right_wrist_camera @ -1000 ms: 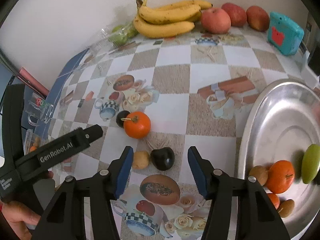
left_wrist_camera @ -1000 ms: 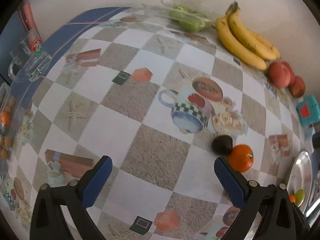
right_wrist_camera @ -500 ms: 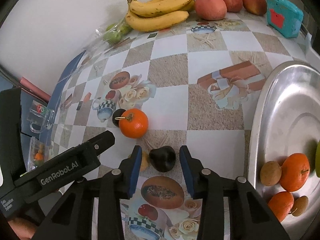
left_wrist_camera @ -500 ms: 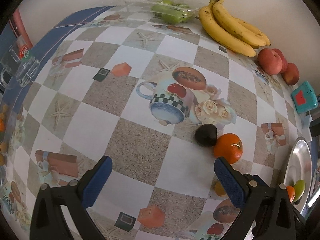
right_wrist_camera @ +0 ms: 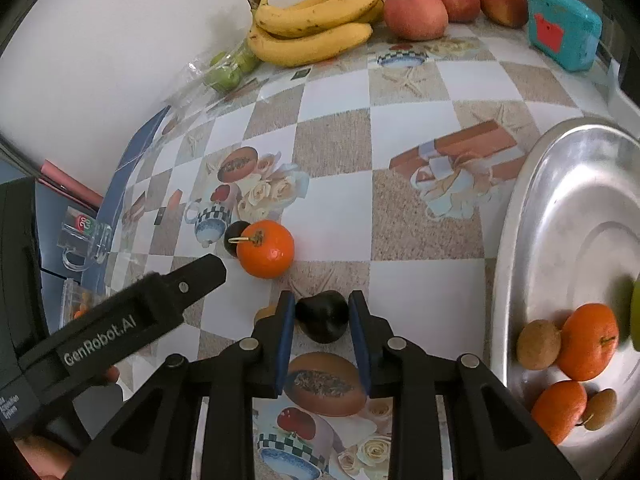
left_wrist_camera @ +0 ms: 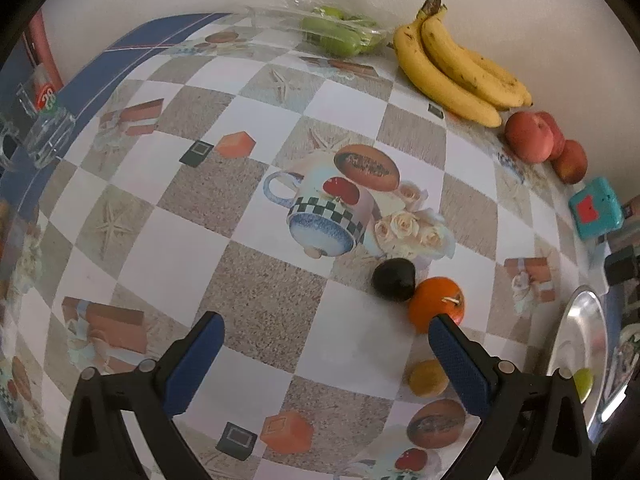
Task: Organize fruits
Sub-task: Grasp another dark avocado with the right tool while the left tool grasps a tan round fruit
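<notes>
My right gripper (right_wrist_camera: 322,312) is closed around a dark, almost black fruit (right_wrist_camera: 323,315) that rests on the checked tablecloth. A small yellow-brown fruit (right_wrist_camera: 265,313) lies just left of its left finger. An orange (right_wrist_camera: 265,248) and a second dark fruit (right_wrist_camera: 236,233) sit further back. The steel tray (right_wrist_camera: 520,216) at the right holds oranges, brown fruits and a green one. My left gripper (left_wrist_camera: 324,338) is open and empty above the cloth, with the orange (left_wrist_camera: 436,305), dark fruit (left_wrist_camera: 393,279) and yellow fruit (left_wrist_camera: 426,378) by its right finger.
Bananas (right_wrist_camera: 316,20), red apples (right_wrist_camera: 416,14) and bagged green fruit (right_wrist_camera: 228,68) line the wall. A teal box (right_wrist_camera: 562,38) stands at the back right. A glass mug (left_wrist_camera: 44,136) sits at the table's left edge.
My right gripper has moved down over the dark fruit and closed its fingers onto it. The left gripper has shifted slightly and stays open.
</notes>
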`<state>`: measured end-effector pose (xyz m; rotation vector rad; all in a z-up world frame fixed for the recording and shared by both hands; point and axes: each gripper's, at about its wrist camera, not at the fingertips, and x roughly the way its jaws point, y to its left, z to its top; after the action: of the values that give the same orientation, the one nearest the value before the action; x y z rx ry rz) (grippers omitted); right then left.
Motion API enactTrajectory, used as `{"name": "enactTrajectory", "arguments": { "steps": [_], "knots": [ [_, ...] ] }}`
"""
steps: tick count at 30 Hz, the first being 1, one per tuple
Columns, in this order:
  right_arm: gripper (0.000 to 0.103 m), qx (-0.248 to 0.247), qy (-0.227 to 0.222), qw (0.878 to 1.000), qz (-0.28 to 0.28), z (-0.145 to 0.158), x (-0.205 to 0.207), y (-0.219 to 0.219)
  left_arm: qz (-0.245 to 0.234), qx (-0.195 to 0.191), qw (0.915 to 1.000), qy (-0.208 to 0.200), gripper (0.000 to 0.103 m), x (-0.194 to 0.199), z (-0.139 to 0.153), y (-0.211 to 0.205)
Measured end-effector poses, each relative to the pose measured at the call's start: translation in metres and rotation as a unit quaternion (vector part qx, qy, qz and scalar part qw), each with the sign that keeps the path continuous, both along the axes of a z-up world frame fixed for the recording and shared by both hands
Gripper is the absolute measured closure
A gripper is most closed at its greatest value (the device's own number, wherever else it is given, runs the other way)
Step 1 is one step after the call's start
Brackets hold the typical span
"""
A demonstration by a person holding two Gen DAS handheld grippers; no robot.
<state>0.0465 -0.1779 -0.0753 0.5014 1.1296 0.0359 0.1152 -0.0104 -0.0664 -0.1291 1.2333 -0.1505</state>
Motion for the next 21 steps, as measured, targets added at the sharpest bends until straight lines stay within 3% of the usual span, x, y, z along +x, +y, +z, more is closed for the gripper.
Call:
{"name": "enactTrajectory", "arguments": {
  "steps": [5,10,21],
  "knots": [
    [0.075,0.001,-0.011,1.000,-0.008,0.009,-0.002,-0.005,0.006,-0.009,0.9999,-0.005,0.000,-0.001,0.003,0.001],
    [0.075,-0.032,-0.021,0.999,-0.023,0.026,-0.007,-0.013,0.005,-0.023,0.9997,-0.010,0.000,-0.002,0.006,0.000],
    [0.075,-0.037,-0.046,0.995,-0.075,0.053,-0.027,-0.045,-0.068,-0.012,0.9975,0.013,0.002,-0.014,-0.002,-0.033]
  ]
}}
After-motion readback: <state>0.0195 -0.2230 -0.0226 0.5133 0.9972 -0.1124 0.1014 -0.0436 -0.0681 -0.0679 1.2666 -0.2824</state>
